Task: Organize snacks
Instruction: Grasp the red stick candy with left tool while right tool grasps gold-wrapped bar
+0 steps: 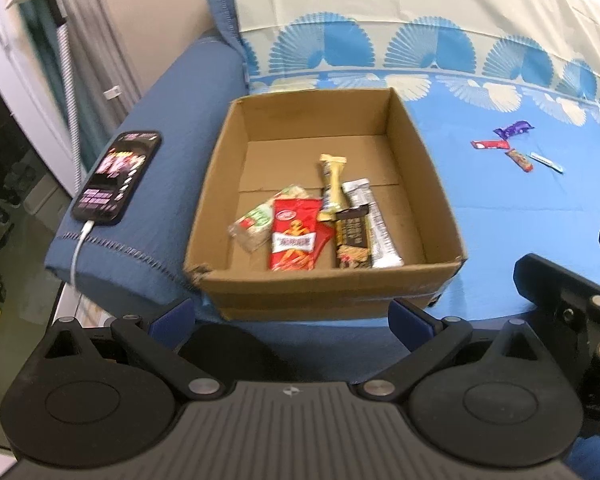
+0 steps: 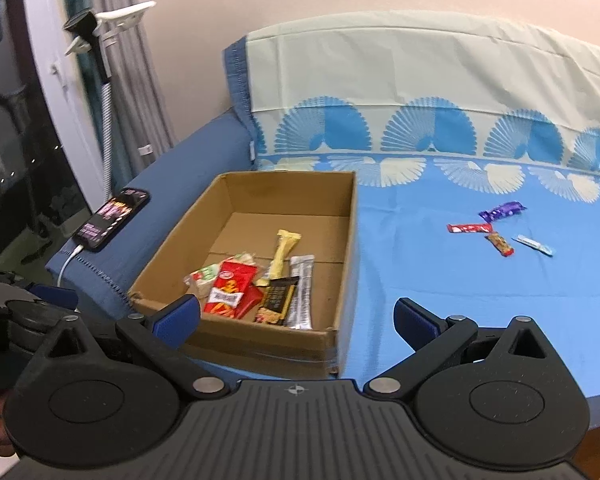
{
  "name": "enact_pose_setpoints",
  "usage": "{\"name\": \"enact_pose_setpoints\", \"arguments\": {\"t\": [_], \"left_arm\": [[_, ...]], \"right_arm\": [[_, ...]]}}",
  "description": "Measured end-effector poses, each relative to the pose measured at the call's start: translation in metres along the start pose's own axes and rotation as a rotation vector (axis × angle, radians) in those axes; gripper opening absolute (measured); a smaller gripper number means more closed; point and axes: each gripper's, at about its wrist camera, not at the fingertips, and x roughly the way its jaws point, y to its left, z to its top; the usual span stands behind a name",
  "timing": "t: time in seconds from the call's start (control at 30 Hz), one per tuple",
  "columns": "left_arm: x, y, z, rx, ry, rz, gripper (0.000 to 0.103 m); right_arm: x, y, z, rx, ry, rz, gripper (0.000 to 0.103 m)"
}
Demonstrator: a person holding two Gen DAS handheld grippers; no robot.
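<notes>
Blue bedsheet with pale fan print (image 2: 440,280) serves as the work surface. On it stands an open brown cardboard box (image 1: 260,292), holding five packets: a red snack pouch (image 1: 298,236), a clear-wrapped bar, a cream stick, a dark bar and a silver bar. Four small wrapped sweets (image 2: 500,228) lie loose on the sheet, well apart from the box.

Left gripper (image 1: 292,316) and right gripper (image 2: 296,316) are both spread wide and empty, held back at the near edge.

Risks:
- The loose sweets are small and flat; closing fingers may pinch the soft sheet instead.
- A black phone on a white charging cable (image 1: 118,174) rests on the blue bolster beside the box; a careless sweep could dislodge it.
</notes>
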Motion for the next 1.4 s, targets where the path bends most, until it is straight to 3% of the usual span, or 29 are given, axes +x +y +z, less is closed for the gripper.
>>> {"name": "enact_pose_setpoints", "arguments": {"t": [0.33, 0.6, 0.73, 0.9, 1.0, 1.1, 1.23, 1.4], "left_arm": [[0.019, -0.074, 0.066, 0.120, -0.002, -0.086, 0.103], [0.069, -0.171, 0.136, 0.263, -0.024, -0.115, 0.103], [0.126, -0.228, 0.172, 0.349, 0.008, -0.117, 0.103], [0.204, -0.284, 0.210, 0.402, 0.053, -0.186, 0.103], [0.248, -0.315, 0.228, 0.473, 0.024, -0.238, 0.103], [0.294, -0.339, 0.242, 0.534, -0.004, -0.243, 0.103], [0.348, -0.358, 0.254, 0.575, 0.027, -0.263, 0.103], [0.384, -0.372, 0.263, 0.607, 0.051, -0.324, 0.103]], "right_arm": [[0.003, -0.087, 0.009, 0.116, -0.028, -0.128, 0.102], [0.027, -0.185, 0.024, 0.197, -0.049, -0.274, 0.102], [0.061, -0.240, 0.027, 0.238, -0.024, -0.337, 0.102], [0.122, -0.295, 0.026, 0.229, 0.026, -0.376, 0.102], [0.166, -0.321, 0.025, 0.199, 0.059, -0.364, 0.102], [0.212, -0.339, 0.026, 0.180, 0.099, -0.328, 0.102], [0.268, -0.354, 0.025, 0.130, 0.122, -0.275, 0.102], [0.325, -0.362, 0.022, 0.044, 0.142, -0.237, 0.102]]}}
